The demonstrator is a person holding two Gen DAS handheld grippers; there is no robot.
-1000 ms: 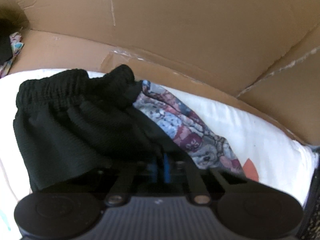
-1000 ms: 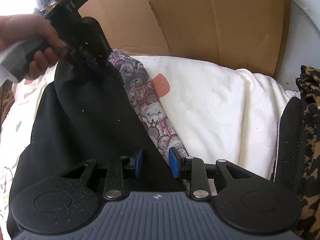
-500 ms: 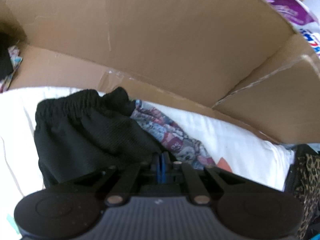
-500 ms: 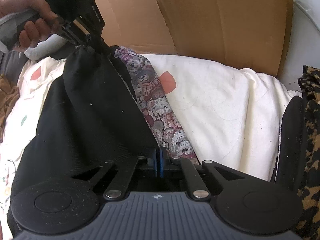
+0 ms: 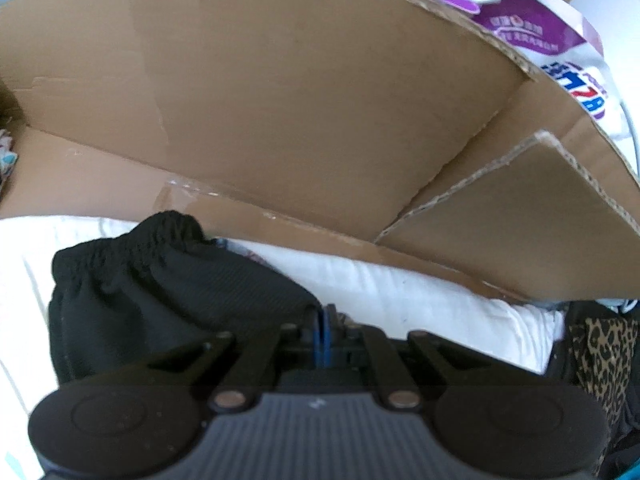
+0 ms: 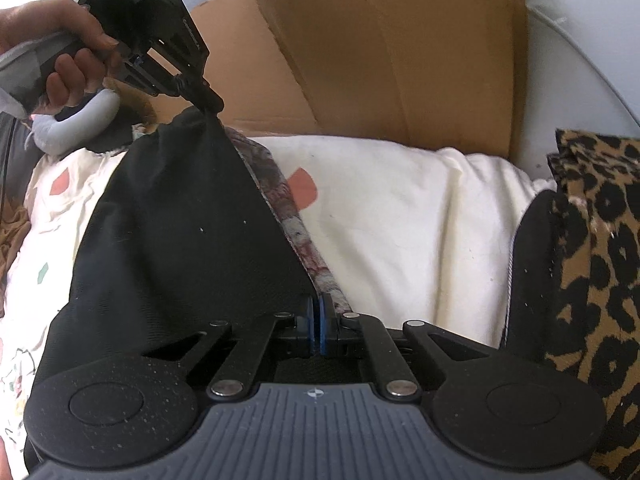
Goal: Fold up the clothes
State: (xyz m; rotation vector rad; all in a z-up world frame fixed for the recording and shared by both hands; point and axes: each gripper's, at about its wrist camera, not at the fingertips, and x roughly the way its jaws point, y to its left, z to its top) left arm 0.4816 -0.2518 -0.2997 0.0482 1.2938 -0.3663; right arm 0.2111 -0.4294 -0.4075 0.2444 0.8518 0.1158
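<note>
The black shorts [image 6: 180,240] lie in the middle of the right wrist view, on a white quilt [image 6: 400,220]. The left gripper [image 6: 208,100], in the upper left, has its jaws clenched on one corner. The right gripper [image 6: 318,322], at the bottom, pinches the other corner. I think both hold one edge tight so it can fold over neatly. A purple bag [image 5: 532,32] in the upper right of the left wrist view has writing too blurry to read.

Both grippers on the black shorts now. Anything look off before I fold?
One thing: a bear-print cloth lies under the black shorts, along the edge stretched between the left gripper and right gripper. It could get dragged along.
</note>
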